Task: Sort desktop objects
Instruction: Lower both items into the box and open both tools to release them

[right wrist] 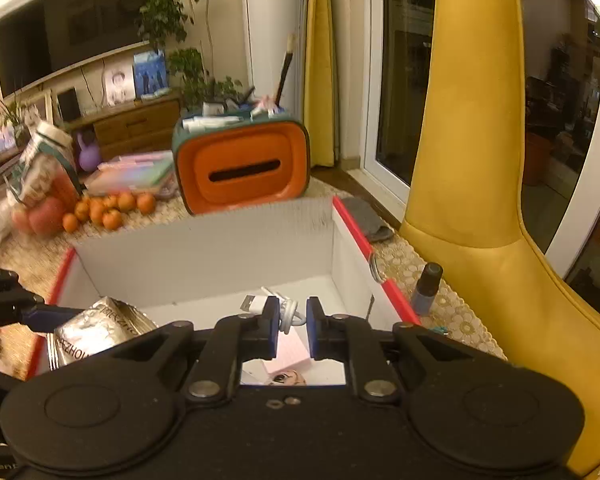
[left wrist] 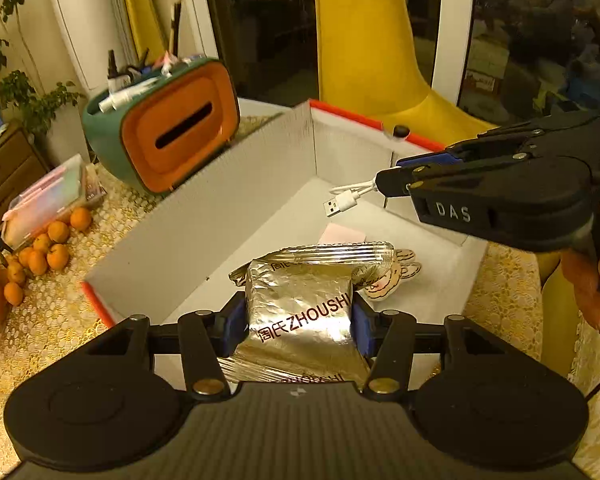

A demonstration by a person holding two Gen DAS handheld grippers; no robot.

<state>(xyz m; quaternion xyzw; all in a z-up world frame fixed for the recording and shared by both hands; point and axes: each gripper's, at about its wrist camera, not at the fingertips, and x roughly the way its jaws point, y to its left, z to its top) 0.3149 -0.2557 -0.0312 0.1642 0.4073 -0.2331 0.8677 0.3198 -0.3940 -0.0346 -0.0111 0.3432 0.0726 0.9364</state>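
Note:
A white cardboard box with red edges [left wrist: 204,216] stands open on the table; it also shows in the right wrist view [right wrist: 204,264]. My left gripper [left wrist: 299,320] is shut on a silver foil snack packet [left wrist: 304,304] and holds it over the box's near side. My right gripper [right wrist: 293,320] is shut on a white USB cable [right wrist: 288,312] above the box; from the left wrist view the cable's plug [left wrist: 338,202] hangs out of its fingertips [left wrist: 396,182]. A pink note [left wrist: 342,236] and a cartoon sticker [left wrist: 396,276] lie on the box floor.
A green and orange tissue box organiser [left wrist: 168,128] stands behind the box. Several small oranges [left wrist: 44,252] and a pastel case [left wrist: 44,200] lie at the left. A small dark bottle [right wrist: 426,288] stands right of the box, beside a yellow chair [right wrist: 472,160].

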